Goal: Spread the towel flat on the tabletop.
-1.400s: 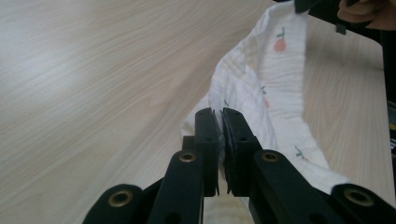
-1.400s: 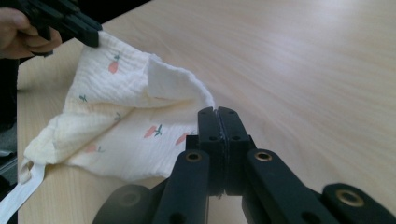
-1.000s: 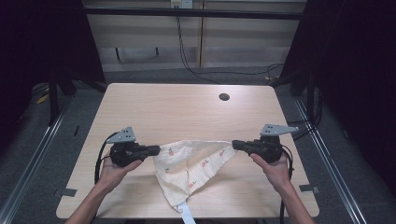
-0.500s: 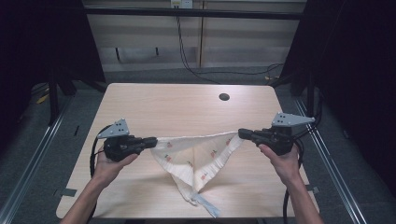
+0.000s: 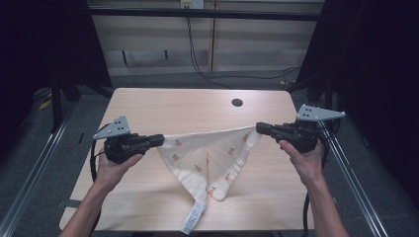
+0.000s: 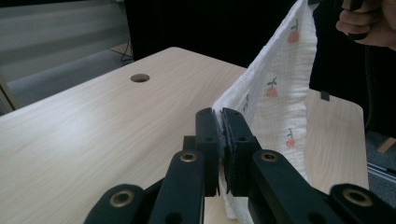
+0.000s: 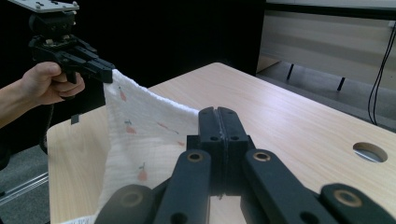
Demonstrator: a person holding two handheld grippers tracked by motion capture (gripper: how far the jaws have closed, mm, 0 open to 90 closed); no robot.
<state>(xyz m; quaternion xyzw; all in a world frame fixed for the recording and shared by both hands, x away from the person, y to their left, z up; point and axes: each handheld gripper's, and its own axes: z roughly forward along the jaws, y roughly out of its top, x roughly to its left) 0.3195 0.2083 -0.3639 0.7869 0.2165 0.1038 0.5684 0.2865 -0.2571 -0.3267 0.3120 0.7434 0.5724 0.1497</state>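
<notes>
Cloth [image 5: 210,158] stretched 9-to-3 o'clock between left tool [image 5: 159,140] and right tool [image 5: 260,128], both clamped on corners; folded point hangs toward 6, brushing surface [image 5: 197,106].

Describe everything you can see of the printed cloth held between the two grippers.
The cloth is cream, crinkled like muslin, printed with small red fruit on dark stems. It is stretched by two corners: the left gripper and the right gripper are each shut on one. Its top edge runs taut between them above the wooden table; the rest hangs in a downward point, where a white label trails at the table's near edge.
</notes>
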